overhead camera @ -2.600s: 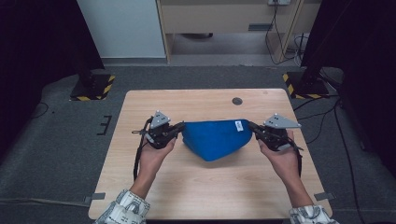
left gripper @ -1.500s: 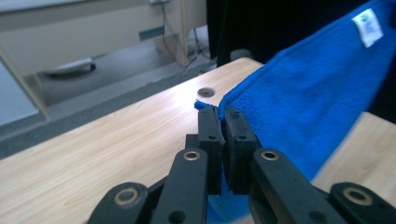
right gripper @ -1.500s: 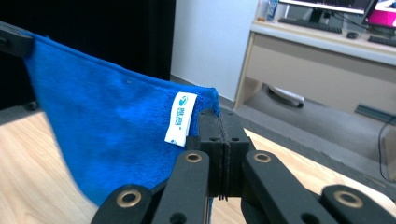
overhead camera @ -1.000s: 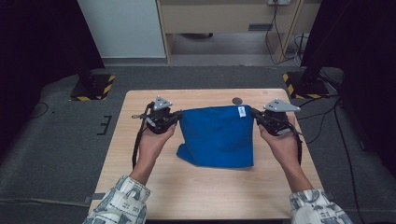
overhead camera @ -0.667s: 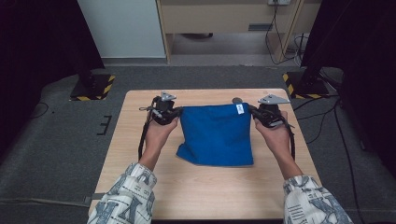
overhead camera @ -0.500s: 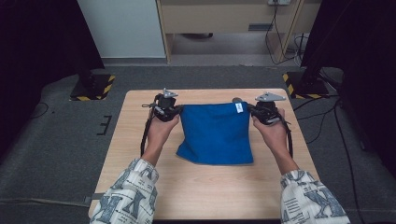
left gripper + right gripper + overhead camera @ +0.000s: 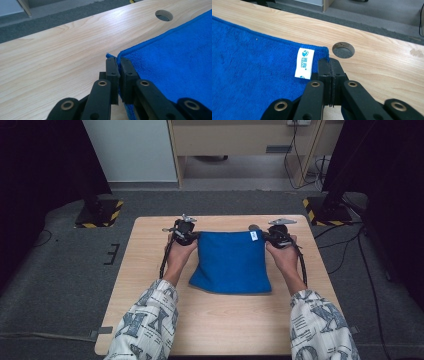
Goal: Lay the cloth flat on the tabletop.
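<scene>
A blue towel [image 7: 231, 262] lies spread on the wooden table [image 7: 150, 270], its far edge stretched between my two grippers. My left gripper [image 7: 189, 236] is shut on the towel's far left corner [image 7: 113, 56]; in the left gripper view the jaws pinch that corner just above the tabletop. My right gripper [image 7: 272, 237] is shut on the far right corner [image 7: 325, 51], beside a small white label [image 7: 304, 63]. The white label [image 7: 253, 235] also shows on the towel in the high view. Both hands rest low over the table's far half.
A round cable hole [image 7: 343, 49] sits in the table just beyond the right gripper, and the same hole [image 7: 163, 15] appears far off in the left gripper view. Black stands with yellow-striped bases [image 7: 100, 212] flank the table. A cabinet [image 7: 240, 140] stands behind.
Both grippers carried the towel's top edge away from the person and down toward the table. The towel went from hanging bunched to lying flat and spread out.
</scene>
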